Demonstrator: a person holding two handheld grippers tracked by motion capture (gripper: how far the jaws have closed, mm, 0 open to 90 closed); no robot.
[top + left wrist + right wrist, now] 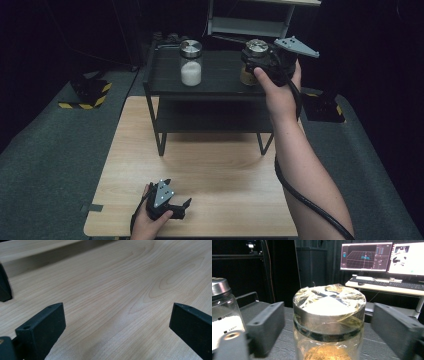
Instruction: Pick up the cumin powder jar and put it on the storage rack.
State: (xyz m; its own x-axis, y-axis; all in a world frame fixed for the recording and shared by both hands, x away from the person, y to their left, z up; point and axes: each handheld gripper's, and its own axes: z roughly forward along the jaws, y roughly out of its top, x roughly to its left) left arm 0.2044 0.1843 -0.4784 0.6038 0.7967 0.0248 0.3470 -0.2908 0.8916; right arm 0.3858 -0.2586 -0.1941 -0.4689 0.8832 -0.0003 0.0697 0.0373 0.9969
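Two glass jars with metal lids stand on the top of a black shelf rack (165,85). The jar of white powder (191,62) is at its left, and its edge is at the left of the right gripper view (223,312). The jar of brown powder (253,57) is at the shelf's right. My right gripper (257,62) is open around the brown jar (329,322), with a jaw on either side and a gap to the glass. My left gripper (175,205) is open low over the wooden table (220,175), near its front edge, and holds nothing (117,325).
The rack stands at the far half of the table, with a lower shelf (210,117) beneath. One black rack leg (4,287) shows in the left gripper view. A desk with monitors (384,257) and a keyboard lies beyond. Grey floor surrounds the table.
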